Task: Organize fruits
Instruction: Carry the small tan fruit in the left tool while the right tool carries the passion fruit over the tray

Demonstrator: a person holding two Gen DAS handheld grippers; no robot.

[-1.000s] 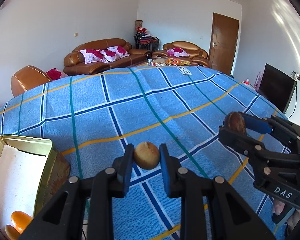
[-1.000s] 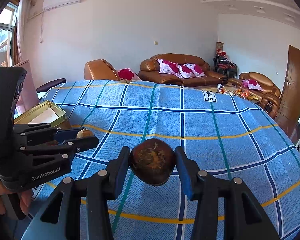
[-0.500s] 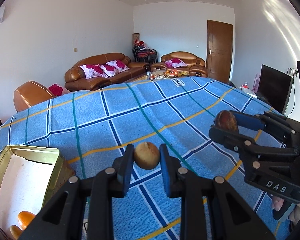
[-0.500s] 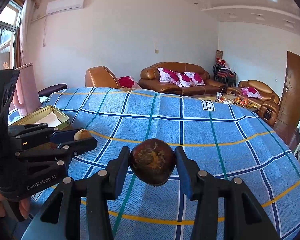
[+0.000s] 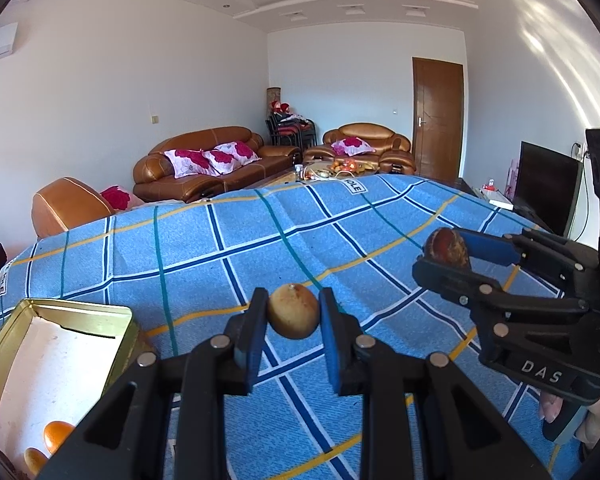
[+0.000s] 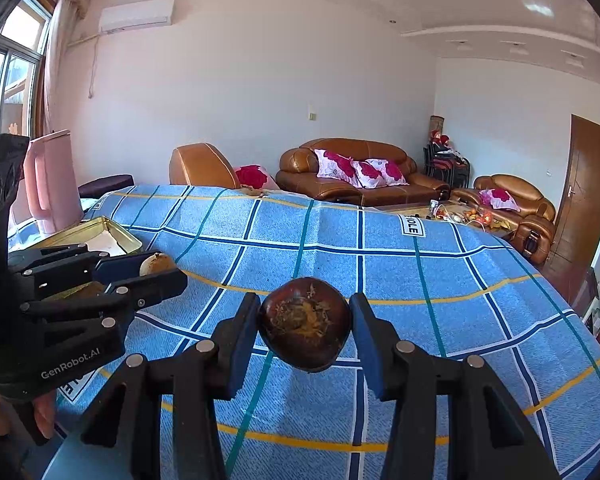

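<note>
A: Nearest the left wrist camera, the left gripper (image 5: 293, 316) has its fingers narrow and clamped on a tan fruit (image 5: 293, 316), held clear above the blue checked cloth (image 5: 204, 248). The fruit is a slight oval; its long axis seems to tilt up toward the far left, with a small nub on top.

B: The right gripper (image 6: 304, 322) pinches a dark brown fruit (image 6: 304, 322), also off the cloth. It is wider than tall, long axis running from pad to pad, its rough, fibrous face toward the camera.

A: Only the left view shows inside the gold tin (image 5: 4, 344) at lower left: white lining and two orange fruits (image 5: 58, 432) in the near corner. The right view shows just its rim, with a pink jug (image 6: 52, 184) behind it.

B: Farther off, brown sofas (image 6: 352, 168) line the wall.

A: Against a second ago, both grips are unchanged. The left view has tipped up: more ceiling, and the right gripper's fruit sits higher in the picture.
</note>
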